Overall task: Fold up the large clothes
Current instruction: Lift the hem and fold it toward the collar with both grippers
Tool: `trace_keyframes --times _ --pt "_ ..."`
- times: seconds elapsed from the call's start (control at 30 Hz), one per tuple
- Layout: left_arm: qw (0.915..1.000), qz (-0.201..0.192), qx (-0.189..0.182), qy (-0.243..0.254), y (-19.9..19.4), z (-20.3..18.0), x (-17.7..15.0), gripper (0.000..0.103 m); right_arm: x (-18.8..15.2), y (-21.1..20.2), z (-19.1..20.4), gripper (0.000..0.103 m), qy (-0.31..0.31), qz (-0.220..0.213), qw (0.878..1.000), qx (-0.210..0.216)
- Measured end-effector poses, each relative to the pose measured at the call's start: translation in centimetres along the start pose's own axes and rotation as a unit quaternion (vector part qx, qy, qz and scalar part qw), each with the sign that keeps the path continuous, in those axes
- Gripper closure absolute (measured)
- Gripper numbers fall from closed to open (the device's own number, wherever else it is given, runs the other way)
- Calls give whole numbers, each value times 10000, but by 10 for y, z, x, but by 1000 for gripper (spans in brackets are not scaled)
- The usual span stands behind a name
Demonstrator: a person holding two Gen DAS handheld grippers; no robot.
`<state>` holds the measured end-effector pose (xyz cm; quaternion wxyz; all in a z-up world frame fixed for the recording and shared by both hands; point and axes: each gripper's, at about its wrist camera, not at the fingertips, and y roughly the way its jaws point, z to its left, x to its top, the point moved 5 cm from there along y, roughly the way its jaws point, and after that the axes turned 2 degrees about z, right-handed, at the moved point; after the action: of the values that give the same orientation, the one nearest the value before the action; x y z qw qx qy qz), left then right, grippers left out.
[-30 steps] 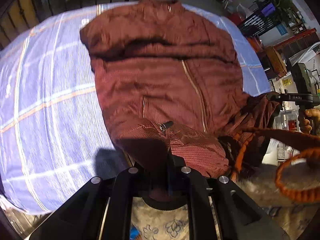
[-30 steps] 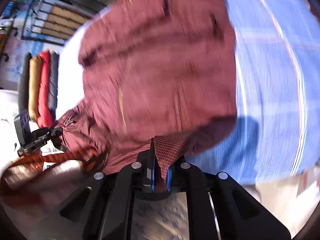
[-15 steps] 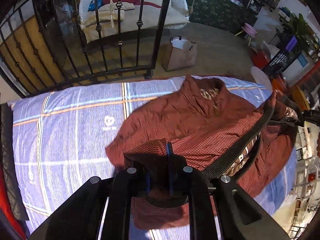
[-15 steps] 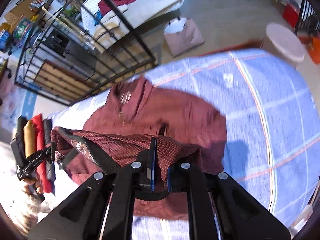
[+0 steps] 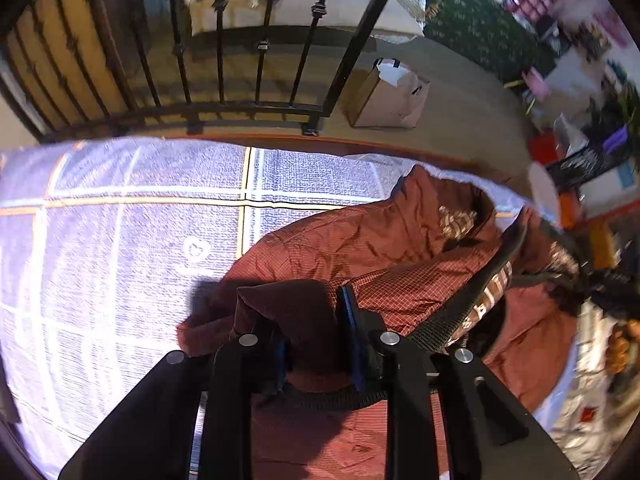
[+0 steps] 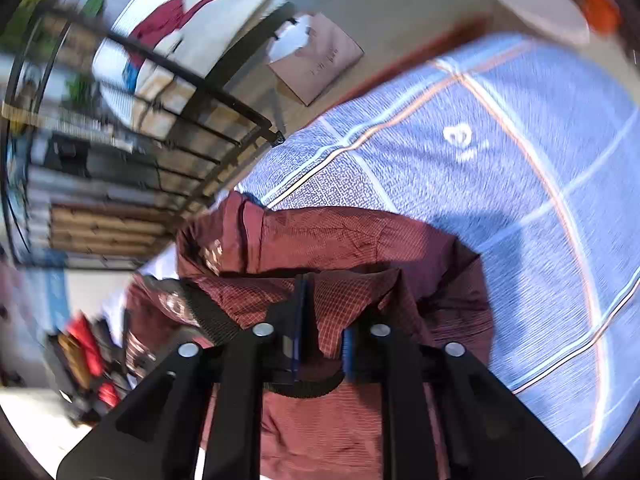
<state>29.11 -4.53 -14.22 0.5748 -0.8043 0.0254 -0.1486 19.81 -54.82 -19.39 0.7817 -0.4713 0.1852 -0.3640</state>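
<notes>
A dark red quilted jacket (image 5: 360, 248) lies on a blue checked bedsheet (image 5: 120, 240), its bottom part folded up over its body toward the collar (image 5: 452, 216). My left gripper (image 5: 314, 332) points steeply down at the folded hem. Its jaws are opening, and a fold of jacket still sits loosely between them. In the right wrist view the jacket (image 6: 340, 236) lies below my right gripper (image 6: 322, 320). Those jaws are opening too, with checked lining hanging between them. The hem's black mesh band (image 5: 480, 292) runs between the two grippers.
A black iron railing (image 5: 240, 80) stands past the far edge of the bed. On the floor behind it sit a brown paper bag (image 5: 388, 96) and a white bed. A round white stool (image 6: 536, 4) stands off the bed's corner. Folded clothes (image 6: 84, 344) lie at the left.
Both grippers carried the jacket's hem across the bed toward the collar, folding the jacket in half. Their jaws, tightly shut on the hem before, now stand wider apart.
</notes>
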Motion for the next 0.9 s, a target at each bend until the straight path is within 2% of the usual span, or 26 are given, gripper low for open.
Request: trace_keyframes --times 0.07,0.1,0.13,0.17,0.2,0.23,0.27,0.3,0.33,0.37,0.43,0.5,0.57,0.6,0.63,0.67,0.7,0.77,0.83,0.9 --pt "9963 63 -638 -572 -8 17 6 75 5 -2 -11 71 484 64 9976 492" --pt "9925 100 -911 -813 -12 23 7 70 10 -5 -20 51 909 39 9915 930" --pt "9855 144 -1271 -1117 -16 33 10 67 13 -11 -25 31 1128 -26 9877 1086" --pt "9796 161 -1512 -1312 -19 40 12 65 19 -19 -32 27 1407 -162 9822 1231" --pt "9756 182 -1661 -1422 -22 46 14 64 23 -25 -36 27 1468 -218 9812 1233" --pt "9754 190 -1669 -1427 -26 50 15 61 29 -30 -36 27 1399 -219 9831 1160" --pt "9826 53 -1345 -1279 -33 54 17 55 33 -34 -34 27 1218 -225 9869 1036" --pt "9925 -211 -676 -1001 -44 59 20 34 38 -41 -29 27 880 -284 9923 826" --pt "9961 -489 -103 -720 -56 61 23 20 40 -46 -20 27 504 -346 9964 593" --pt "9957 -763 222 -467 -67 61 25 20 41 -49 -10 27 99 -374 9986 367" --pt "9944 -926 460 -211 -79 58 25 20 32 -45 25 27 -1121 -310 9931 -142" --pt "9948 -822 602 -36 -79 50 17 20 12 -29 59 27 -2230 -147 9734 -504" --pt "9943 -712 746 280 -75 33 2 20 -14 -5 91 27 -3170 96 9456 -722" --pt "9935 -696 794 429 -72 25 -6 20 -31 13 111 27 -3663 300 9268 -770" --pt "9925 -681 831 580 -70 15 -18 20 -43 26 124 27 -3970 420 9134 -799" --pt "9920 -664 838 673 -65 9 -27 20 -56 44 142 27 -4392 514 8925 -884" --pt "9918 -621 824 754 -63 0 -43 19 -64 56 150 27 -4643 561 8787 -960" --pt "9924 -509 736 845 -58 -12 -70 20 -77 92 168 28 -5272 769 8360 -1312" --pt "9935 -402 612 870 -58 -23 -101 19 -77 116 170 36 -5528 1076 8125 -1509" --pt "9943 -271 536 882 -57 -26 -129 19 -79 145 158 38 -5627 1736 7878 -1805"
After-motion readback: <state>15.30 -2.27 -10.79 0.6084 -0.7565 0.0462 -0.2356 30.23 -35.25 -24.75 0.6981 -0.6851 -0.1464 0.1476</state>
